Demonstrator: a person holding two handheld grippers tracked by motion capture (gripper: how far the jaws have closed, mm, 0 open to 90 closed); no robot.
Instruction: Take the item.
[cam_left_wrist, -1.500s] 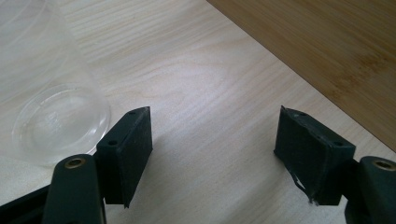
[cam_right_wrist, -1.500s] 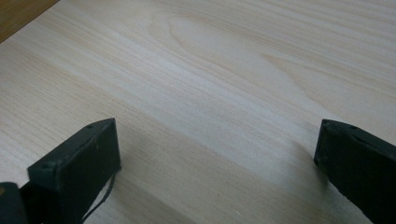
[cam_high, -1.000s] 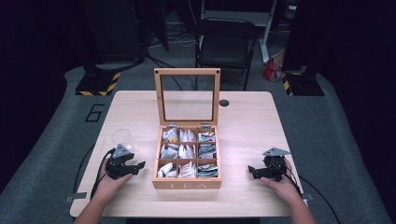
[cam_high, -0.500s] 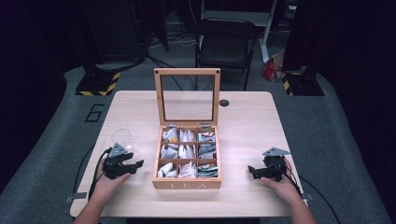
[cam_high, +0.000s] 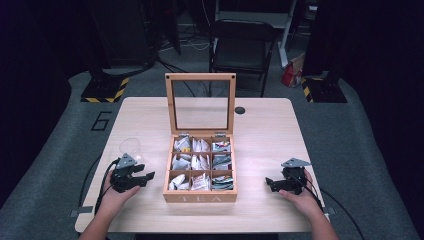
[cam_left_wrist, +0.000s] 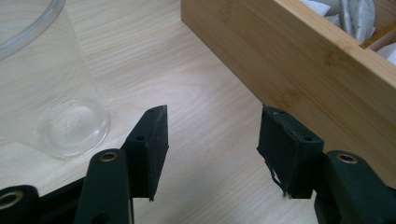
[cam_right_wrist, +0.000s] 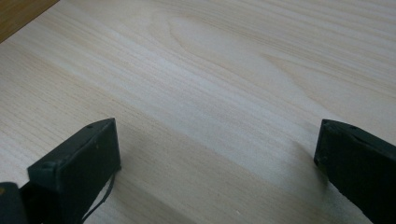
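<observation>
An open wooden tea box (cam_high: 200, 196) stands mid-table, its glass lid (cam_high: 200, 102) upright and its compartments full of tea bags (cam_high: 200, 162). A clear plastic cup (cam_high: 131, 147) stands to its left. My left gripper (cam_high: 146, 178) lies on the table just in front of the cup and points at the box. Its jaws have just been closing, but it is still open with nothing between them. In the left gripper view the left gripper (cam_left_wrist: 215, 140) has the cup (cam_left_wrist: 51, 93) at left and the box wall (cam_left_wrist: 299, 60) at right. My right gripper (cam_high: 269, 183) rests right of the box, open over bare wood (cam_right_wrist: 217, 154).
The light wooden table (cam_high: 265, 130) has a small black grommet (cam_high: 240, 110) behind the box. A black chair (cam_high: 242, 50) stands beyond the far edge. Cables trail from both grippers off the table's near edge.
The left gripper has shifted very slightly beside the cup. The right hand has kept still.
</observation>
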